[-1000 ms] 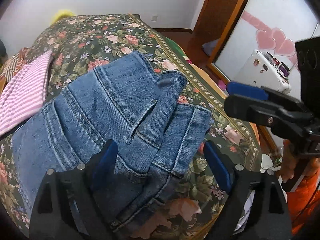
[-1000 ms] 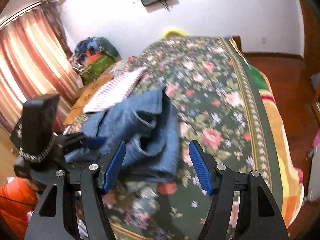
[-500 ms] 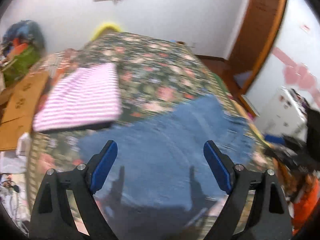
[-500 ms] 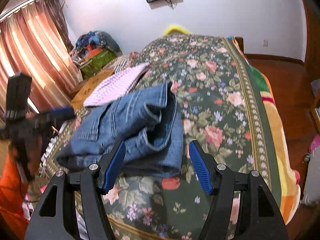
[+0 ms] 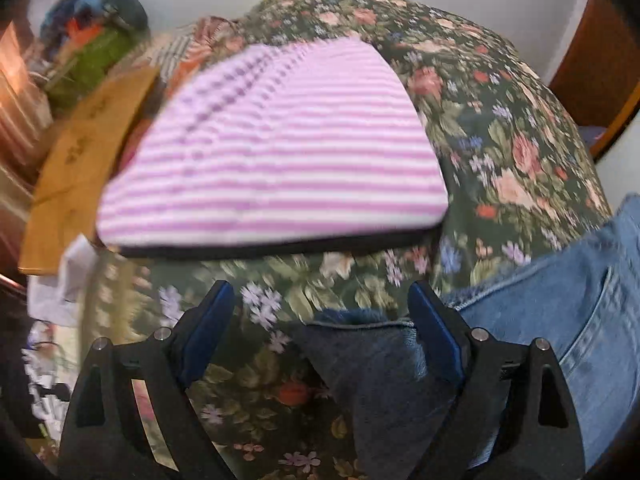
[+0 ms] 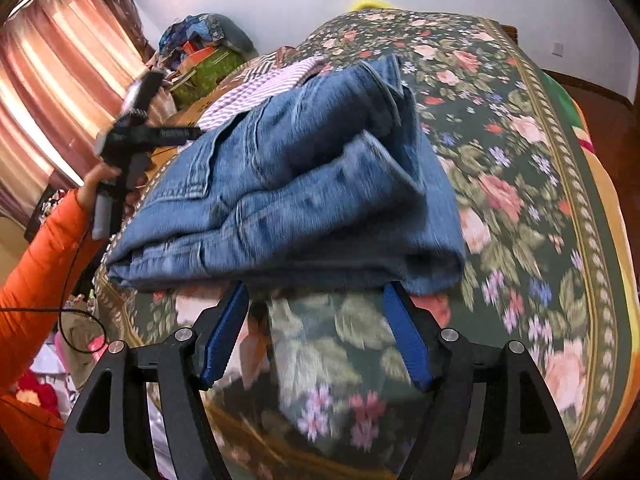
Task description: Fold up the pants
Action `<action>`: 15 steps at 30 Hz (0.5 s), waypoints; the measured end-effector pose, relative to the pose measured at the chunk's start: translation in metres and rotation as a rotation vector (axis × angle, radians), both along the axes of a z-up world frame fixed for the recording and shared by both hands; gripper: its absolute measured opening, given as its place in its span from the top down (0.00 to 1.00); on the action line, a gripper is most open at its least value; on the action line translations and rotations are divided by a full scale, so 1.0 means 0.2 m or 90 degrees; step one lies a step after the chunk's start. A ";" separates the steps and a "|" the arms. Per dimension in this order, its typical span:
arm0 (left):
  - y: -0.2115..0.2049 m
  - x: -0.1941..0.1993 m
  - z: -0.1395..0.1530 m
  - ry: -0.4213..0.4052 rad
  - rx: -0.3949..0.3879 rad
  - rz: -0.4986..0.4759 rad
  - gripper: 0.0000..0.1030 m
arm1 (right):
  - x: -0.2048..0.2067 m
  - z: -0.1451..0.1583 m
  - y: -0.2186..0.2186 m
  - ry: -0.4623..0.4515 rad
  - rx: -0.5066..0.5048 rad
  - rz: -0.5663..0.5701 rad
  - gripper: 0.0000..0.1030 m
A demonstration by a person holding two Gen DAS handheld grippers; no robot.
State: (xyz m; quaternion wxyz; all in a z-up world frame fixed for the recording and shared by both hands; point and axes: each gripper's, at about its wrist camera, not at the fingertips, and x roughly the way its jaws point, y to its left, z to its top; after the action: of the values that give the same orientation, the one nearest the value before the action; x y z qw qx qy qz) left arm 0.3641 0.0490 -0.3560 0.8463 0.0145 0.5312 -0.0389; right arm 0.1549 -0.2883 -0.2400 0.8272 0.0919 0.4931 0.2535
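The folded blue jeans [image 6: 304, 200] lie in a bundle on the floral bedspread [image 6: 520, 160], just beyond my right gripper [image 6: 316, 336], which is open and empty at their near edge. In the left wrist view the jeans [image 5: 560, 320] sit at the lower right, with a dark denim corner between the jaws. My left gripper [image 5: 320, 332] is open and holds nothing. It also shows in the right wrist view [image 6: 168, 134], held at the jeans' left side by a hand in an orange sleeve.
A folded pink-striped garment [image 5: 276, 152] lies on the bed beyond the left gripper. A cardboard box [image 5: 80, 152] and a pile of clutter [image 6: 200, 48] stand at the bed's left side by the curtains [image 6: 52, 100]. The bed edge runs along the right [image 6: 592, 184].
My left gripper has swung from over the jeans to their left side and now faces the striped garment. My right gripper has moved closer to the jeans' near edge. Both stay open.
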 end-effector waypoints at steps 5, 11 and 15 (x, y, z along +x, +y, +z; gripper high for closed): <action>0.06 -0.12 0.02 -0.006 -0.030 -0.024 0.14 | 0.15 -0.04 -0.03 0.011 0.007 -0.005 0.32; 0.03 -0.40 0.06 -0.004 -0.038 -0.075 0.14 | 0.36 -0.08 -0.12 0.003 -0.014 -0.041 0.32; -0.01 -0.58 0.08 -0.018 -0.082 -0.060 0.14 | 0.40 -0.04 -0.17 -0.020 -0.047 -0.069 0.32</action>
State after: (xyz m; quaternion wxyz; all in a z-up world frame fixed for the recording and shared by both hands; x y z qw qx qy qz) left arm 0.2476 0.0476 -0.3396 0.8503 -0.0147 0.5139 -0.1128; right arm 0.2355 -0.3226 -0.2476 0.8502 0.0840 0.4832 0.1913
